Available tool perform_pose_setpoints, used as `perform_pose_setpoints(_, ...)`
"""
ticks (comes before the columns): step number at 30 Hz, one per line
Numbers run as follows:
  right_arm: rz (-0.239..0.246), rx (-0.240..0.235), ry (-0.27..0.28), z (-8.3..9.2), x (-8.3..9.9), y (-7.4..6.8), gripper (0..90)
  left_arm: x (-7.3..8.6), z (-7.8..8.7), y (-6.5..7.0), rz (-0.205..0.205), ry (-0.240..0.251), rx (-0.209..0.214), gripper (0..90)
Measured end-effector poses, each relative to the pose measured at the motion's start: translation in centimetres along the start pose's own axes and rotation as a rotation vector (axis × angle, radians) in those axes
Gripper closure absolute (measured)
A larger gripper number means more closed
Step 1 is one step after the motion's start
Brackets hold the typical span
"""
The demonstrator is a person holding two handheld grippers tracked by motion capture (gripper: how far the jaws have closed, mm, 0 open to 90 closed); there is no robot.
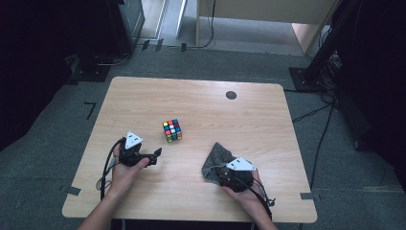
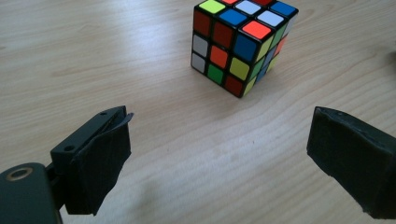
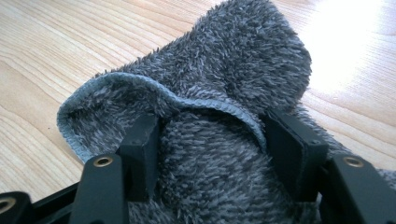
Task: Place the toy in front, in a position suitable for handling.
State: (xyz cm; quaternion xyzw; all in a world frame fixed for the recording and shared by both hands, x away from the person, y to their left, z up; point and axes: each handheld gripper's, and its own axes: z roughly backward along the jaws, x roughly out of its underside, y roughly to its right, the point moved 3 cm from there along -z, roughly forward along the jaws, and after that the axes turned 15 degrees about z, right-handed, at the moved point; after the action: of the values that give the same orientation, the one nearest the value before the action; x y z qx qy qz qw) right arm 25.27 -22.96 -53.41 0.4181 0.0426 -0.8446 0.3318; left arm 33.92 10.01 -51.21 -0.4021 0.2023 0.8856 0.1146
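Cloth point(image 3: 210, 140) bunched between right gripper point(image 3: 210, 154) jaws

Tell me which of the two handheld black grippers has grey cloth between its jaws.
The right gripper: its jaws sit on either side of a bunched fold of the fuzzy grey cloth. The left gripper stands wide open over bare wood, short of the multicoloured puzzle cube.
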Motion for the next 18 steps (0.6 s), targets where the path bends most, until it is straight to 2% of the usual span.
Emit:
perform_pose_setpoints(3,-0.001,-0.001,0.004,0.1,0.1,0.1,51.7,-0.5,-0.7,0.0,0.007,0.011,0.009,6.6)
perform_pose_setpoints(7,-0.013,-0.014,0.013,0.3,0.1,0.4,60.8,-0.9,-2.2,0.0,0.003,-0.011,0.020,6.8)
perform_pose_setpoints(8,-0.013,-0.017,0.014,0.4,0.1,0.5,61.6,-1.0,-2.5,0.1,-0.005,-0.017,0.016,7.4)
perform_pose_setpoints(10,-0.015,-0.021,0.016,0.4,0.1,0.5,61.8,-1.2,-3.2,0.1,-0.017,-0.032,-0.001,13.9)
perform_pose_setpoints(15,-0.021,-0.035,0.020,0.6,0.3,0.6,61.1,-1.8,-4.6,0.2,-0.034,-0.051,-0.010,13.3)
perform_pose_setpoints(18,-0.017,-0.042,0.024,0.6,0.3,0.6,60.8,-2.2,-5.1,0.4,-0.047,-0.046,-0.003,13.2)
